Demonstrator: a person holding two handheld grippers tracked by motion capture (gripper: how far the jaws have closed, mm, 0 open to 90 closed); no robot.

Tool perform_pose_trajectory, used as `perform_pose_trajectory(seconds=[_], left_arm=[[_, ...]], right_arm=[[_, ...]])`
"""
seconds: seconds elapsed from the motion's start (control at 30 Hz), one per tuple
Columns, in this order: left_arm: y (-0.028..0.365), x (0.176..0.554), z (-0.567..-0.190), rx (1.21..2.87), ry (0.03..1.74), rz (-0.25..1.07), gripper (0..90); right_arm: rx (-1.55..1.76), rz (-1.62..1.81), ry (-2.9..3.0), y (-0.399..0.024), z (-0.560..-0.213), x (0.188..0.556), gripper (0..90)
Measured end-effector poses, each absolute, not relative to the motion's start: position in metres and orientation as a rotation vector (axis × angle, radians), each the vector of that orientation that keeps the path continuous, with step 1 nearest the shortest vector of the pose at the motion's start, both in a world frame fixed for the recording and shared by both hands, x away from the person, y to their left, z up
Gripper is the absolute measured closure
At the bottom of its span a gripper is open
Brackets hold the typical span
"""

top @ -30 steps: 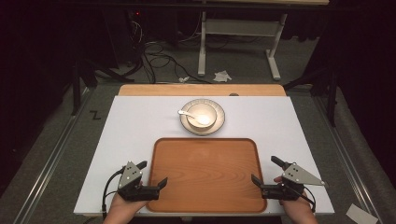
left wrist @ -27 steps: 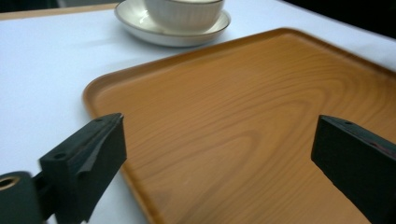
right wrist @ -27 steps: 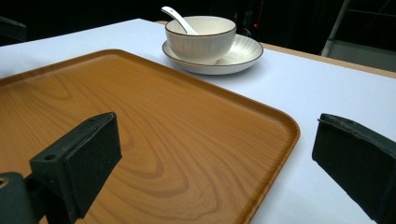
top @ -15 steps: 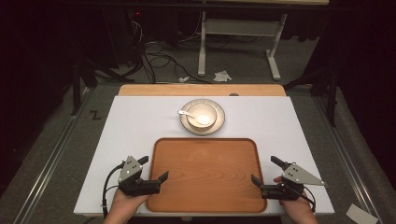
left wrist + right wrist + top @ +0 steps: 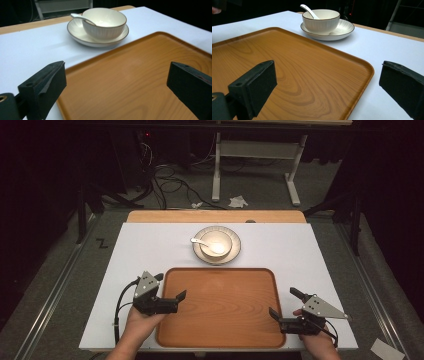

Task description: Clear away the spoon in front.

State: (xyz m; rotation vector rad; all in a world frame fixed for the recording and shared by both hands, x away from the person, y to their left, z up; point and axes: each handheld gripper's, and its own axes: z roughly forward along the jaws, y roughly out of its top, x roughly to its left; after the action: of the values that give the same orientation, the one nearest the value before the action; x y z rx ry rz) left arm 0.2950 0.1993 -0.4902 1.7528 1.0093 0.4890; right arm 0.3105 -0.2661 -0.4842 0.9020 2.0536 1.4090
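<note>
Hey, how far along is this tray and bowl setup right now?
Nothing looks done yet: the bowl, with its spoon, sits on its plate on the white table, beyond the bare wooden tray. In hand: the left tongs hang open over the tray's left edge, and the right tongs are open at its right edge, neither gripping. Any lifting or loading seems left.

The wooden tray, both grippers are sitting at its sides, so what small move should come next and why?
Probably bring the left gripper forward toward the plate with the bowl and spoon. The tray lies bare, that stack stands just beyond its far rim, and both the left and the right gripper hang open, holding nothing.
</note>
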Motion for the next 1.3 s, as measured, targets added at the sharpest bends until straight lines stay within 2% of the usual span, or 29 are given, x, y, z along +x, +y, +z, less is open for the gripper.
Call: perform_pose_trajectory(seconds=[0.4,0.77,1.3], left_arm=[[0.187,0.319,-0.47,1.767,0.997,0.518,0.2],[0.176,0.357,-0.445,1.748,0.991,0.486,0.7],[0.166,0.413,-0.426,1.71,1.058,0.512,13.9]], right_arm=[[0.898,1.417,2.054,-0.267,-0.484,0.31,2.4],[0.886,1.422,2.058,-0.267,-0.484,0.31,2.4],[0.878,1.431,2.059,-0.271,-0.483,0.309,2.4]])
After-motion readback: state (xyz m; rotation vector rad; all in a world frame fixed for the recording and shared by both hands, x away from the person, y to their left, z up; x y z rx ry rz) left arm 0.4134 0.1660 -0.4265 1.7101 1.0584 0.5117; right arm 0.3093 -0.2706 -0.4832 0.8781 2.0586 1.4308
